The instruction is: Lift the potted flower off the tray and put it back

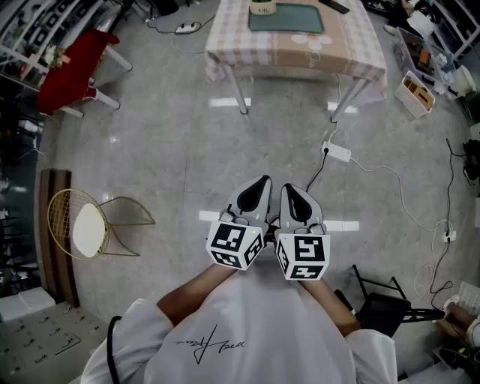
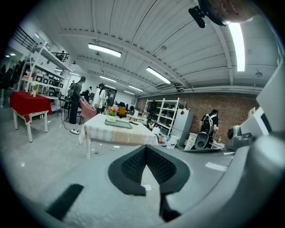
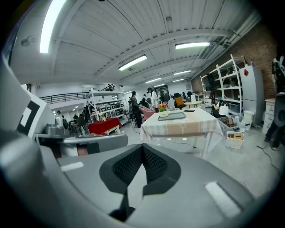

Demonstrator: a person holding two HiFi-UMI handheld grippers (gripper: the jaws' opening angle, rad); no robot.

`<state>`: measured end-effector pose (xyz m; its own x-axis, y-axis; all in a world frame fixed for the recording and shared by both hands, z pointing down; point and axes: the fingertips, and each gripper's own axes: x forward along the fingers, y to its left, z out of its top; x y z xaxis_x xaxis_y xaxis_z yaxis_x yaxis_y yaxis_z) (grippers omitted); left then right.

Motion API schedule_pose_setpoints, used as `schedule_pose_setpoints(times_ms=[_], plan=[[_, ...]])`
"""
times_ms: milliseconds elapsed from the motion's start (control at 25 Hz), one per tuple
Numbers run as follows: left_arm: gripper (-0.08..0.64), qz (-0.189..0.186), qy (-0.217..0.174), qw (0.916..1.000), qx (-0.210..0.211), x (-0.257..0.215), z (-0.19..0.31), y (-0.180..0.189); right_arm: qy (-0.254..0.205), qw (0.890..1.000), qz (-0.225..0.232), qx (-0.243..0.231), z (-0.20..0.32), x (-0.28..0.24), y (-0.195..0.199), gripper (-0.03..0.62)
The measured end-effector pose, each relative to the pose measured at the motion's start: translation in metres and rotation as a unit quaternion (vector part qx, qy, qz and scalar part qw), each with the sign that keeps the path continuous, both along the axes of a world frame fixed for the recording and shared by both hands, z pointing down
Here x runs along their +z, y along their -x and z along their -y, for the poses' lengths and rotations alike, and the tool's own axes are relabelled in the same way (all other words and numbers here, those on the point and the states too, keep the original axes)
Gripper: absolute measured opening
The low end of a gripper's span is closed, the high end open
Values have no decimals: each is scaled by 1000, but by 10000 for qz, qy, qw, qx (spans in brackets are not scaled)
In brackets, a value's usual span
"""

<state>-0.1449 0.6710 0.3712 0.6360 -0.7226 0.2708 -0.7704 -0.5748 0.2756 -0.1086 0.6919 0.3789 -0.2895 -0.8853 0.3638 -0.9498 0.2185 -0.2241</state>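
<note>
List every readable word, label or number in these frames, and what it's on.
No text can be read.
White shirt: a handwritten-style scrawl, not legible.
Cubes on the left gripper and right gripper: black-and-white square patterns, no letters or digits.
Potted flower: any print on the pot is too small to read.

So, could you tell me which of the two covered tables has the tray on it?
The table with the checked cloth, straight ahead; it bears the green tray and potted flower. The other table wears a red cloth.
</note>
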Motion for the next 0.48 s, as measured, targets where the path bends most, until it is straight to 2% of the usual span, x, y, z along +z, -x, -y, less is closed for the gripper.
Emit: schedule_pose_setpoints(times_ms=[280,360,480], plan=[[-3,0,135,9999,63,1,-5,-12,-45,10000,25,5,2,-3,-14,-3],[-3,-80,196,9997,126,-2,-4,-15,-88,9998,135,69,5,-6,-17,-3],[-2,4,55,9998,200,-12,1,-15,-131,9991,392,99,7,-13,-19,0]])
